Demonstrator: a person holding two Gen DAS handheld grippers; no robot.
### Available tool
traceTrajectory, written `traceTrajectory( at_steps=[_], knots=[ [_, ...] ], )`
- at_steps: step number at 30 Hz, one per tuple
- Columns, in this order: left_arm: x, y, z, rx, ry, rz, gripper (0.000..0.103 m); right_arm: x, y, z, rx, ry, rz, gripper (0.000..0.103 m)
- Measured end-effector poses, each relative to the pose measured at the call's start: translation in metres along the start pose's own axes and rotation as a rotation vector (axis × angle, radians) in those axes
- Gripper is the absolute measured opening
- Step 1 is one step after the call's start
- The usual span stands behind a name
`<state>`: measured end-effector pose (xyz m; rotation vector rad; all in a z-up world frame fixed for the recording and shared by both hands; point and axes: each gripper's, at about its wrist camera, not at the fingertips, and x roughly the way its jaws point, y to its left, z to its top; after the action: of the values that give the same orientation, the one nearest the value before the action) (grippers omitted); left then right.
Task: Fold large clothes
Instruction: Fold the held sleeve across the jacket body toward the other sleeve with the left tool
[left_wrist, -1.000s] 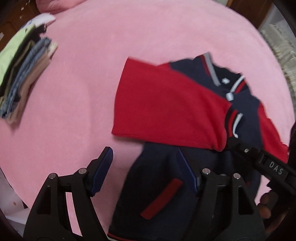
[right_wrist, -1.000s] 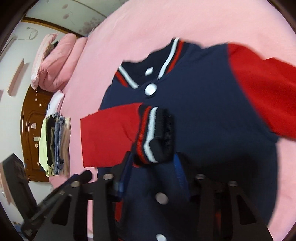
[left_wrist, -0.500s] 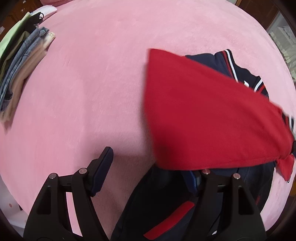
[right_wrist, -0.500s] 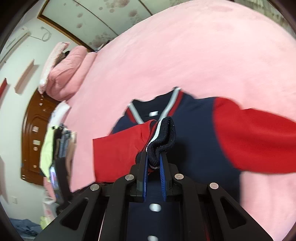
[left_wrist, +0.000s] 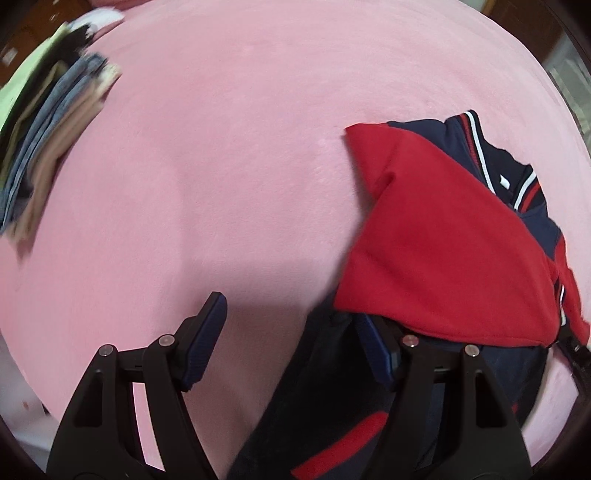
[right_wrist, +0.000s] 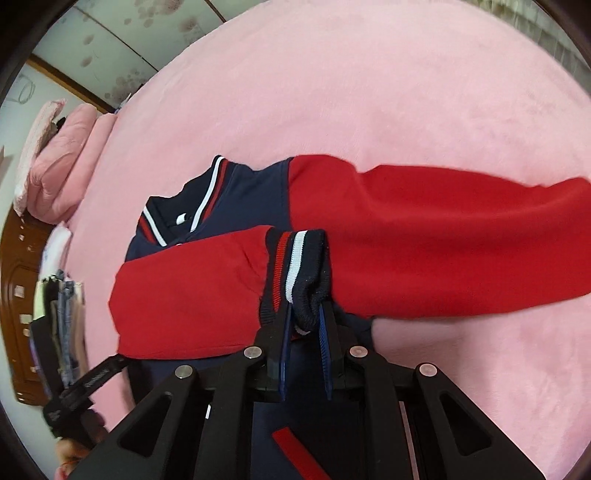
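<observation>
1. My right fingers (right_wrist: 304, 314) are pinched almost closed on the striped cuff (right_wrist: 295, 266) of one red sleeve (right_wrist: 192, 291), drawn across the navy jacket (right_wrist: 255, 192).
2. My left fingers (left_wrist: 291, 339) stand wide apart, holding nothing, one fingertip over the jacket's hem at five o'clock.
3. The jacket lies on the pink bed (left_wrist: 221, 147); the other sleeve (right_wrist: 443, 240) stretches to three o'clock, unfolded.
4. I judge the fold barely begun. A folded stack (left_wrist: 44, 147) waits at ten o'clock.

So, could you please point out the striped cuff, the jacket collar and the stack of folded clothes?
striped cuff (right_wrist: 295, 273): right wrist view, white stripe.
jacket collar (right_wrist: 210, 192): right wrist view, striped edge.
stack of folded clothes (left_wrist: 55, 122): left wrist view, denim layer.
</observation>
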<state>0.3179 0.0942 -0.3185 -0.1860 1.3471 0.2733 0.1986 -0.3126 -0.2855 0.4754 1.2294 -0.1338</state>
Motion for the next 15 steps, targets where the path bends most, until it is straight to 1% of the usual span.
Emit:
traceTrajectory(
  at_steps=[1, 2, 3, 4, 5, 6, 7, 8, 9, 10, 11, 12, 13, 14, 15],
  knots=[
    [-0.003, 0.001, -0.002, -0.004, 0.002, 0.006, 0.068, -0.001, 0.002, -0.001, -0.004, 0.004, -0.023, 0.014],
    [-0.009, 0.001, -0.006, 0.0, -0.003, 0.041, 0.068, -0.002, 0.003, -0.002, -0.004, 0.014, -0.058, 0.019],
    [-0.015, 0.001, -0.008, 0.012, -0.016, 0.083, 0.067, -0.001, 0.001, -0.003, -0.004, 0.017, -0.086, 0.021],
    [-0.024, 0.0, -0.011, 0.022, -0.04, 0.146, 0.059, -0.005, 0.003, -0.004, -0.008, 0.006, -0.13, 0.026],
    [-0.034, -0.001, -0.014, 0.027, -0.076, 0.205, 0.054, -0.011, 0.006, -0.005, -0.025, -0.027, -0.166, 0.027],
    [-0.045, -0.002, -0.015, 0.033, -0.114, 0.222, 0.048, -0.02, 0.01, -0.007, -0.045, -0.068, -0.19, 0.027],
    [-0.056, -0.004, -0.015, 0.038, -0.149, 0.192, 0.041, -0.029, 0.012, -0.009, -0.062, -0.102, -0.195, 0.027],
    [-0.062, -0.005, -0.015, 0.044, -0.166, 0.153, 0.037, -0.037, 0.017, -0.011, -0.077, -0.136, -0.169, 0.027],
    [-0.069, -0.01, -0.012, 0.061, -0.178, 0.078, 0.034, -0.039, 0.026, -0.011, -0.088, -0.143, -0.107, 0.027],
    [-0.071, -0.014, -0.009, 0.076, -0.174, 0.03, 0.033, -0.039, 0.03, -0.011, -0.095, -0.128, -0.036, 0.027],
    [-0.068, -0.024, -0.001, 0.102, -0.16, -0.044, 0.031, -0.032, 0.037, -0.011, -0.097, -0.085, 0.071, 0.024],
    [-0.064, -0.031, 0.006, 0.117, -0.154, -0.09, 0.027, -0.023, 0.043, -0.011, -0.088, -0.042, 0.155, 0.022],
    [-0.062, -0.039, 0.01, 0.124, -0.151, -0.108, 0.026, -0.013, 0.051, -0.012, -0.077, -0.005, 0.221, 0.018],
    [-0.053, -0.049, 0.022, 0.133, -0.149, -0.13, 0.026, -0.004, 0.058, -0.012, -0.066, 0.023, 0.272, 0.016],
    [-0.046, -0.053, 0.031, 0.134, -0.146, -0.14, 0.026, 0.007, 0.066, -0.013, -0.059, 0.051, 0.305, 0.015]
  ],
)
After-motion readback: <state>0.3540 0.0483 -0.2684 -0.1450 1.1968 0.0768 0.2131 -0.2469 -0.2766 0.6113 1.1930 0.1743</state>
